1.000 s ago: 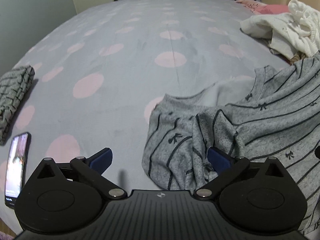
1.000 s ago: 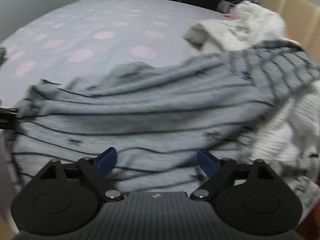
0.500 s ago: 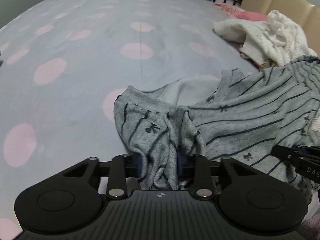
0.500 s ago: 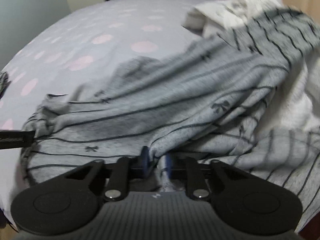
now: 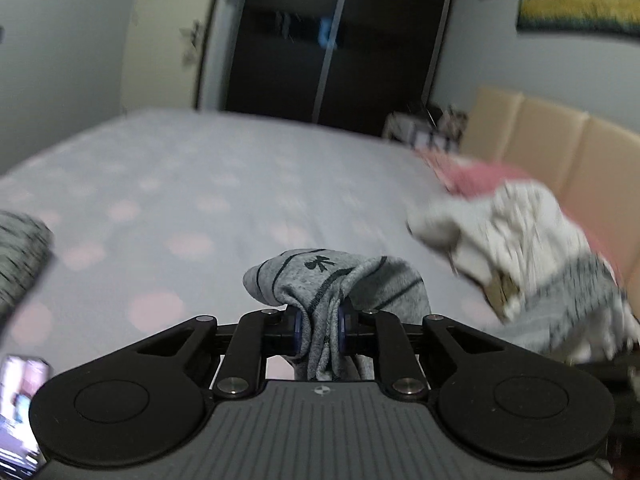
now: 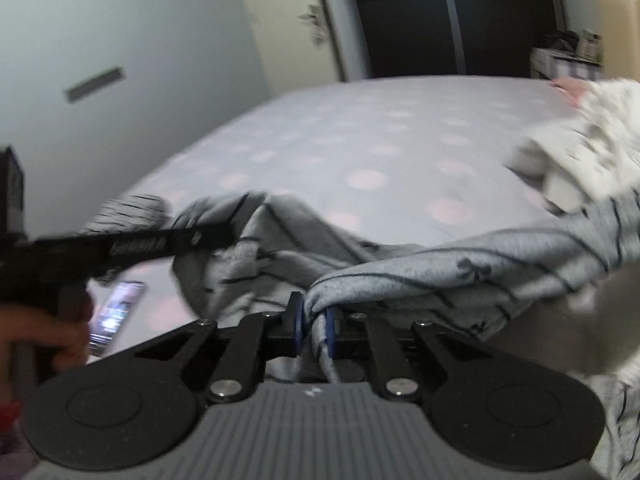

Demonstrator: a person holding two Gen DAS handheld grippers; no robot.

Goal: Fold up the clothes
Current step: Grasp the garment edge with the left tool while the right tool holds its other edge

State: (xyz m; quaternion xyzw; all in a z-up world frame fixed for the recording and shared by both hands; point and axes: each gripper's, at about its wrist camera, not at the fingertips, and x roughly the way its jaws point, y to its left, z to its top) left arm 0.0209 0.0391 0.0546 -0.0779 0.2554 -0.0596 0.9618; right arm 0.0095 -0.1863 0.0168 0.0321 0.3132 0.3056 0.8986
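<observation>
A grey striped garment [image 5: 316, 276] is pinched by the closing left gripper [image 5: 319, 330] and by the right gripper [image 6: 314, 326], above a dotted bed [image 5: 224, 184].

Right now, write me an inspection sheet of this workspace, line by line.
Surface: bed with a grey cover dotted pink.
Job's things: grey striped garment, bunched, strung between both grippers and partly off the bed; folded striped piece at the left edge.
Clutter: white clothes heap and something pink by the headboard; phone, screen lit, on the bed.
Grippers: left hand-held gripper closing, garment fabric pinched between its pads; right hand-held gripper shut on the garment.
Cables: nothing seen.
Surroundings: dark wardrobe doors, beige headboard, a painting on the wall.
</observation>
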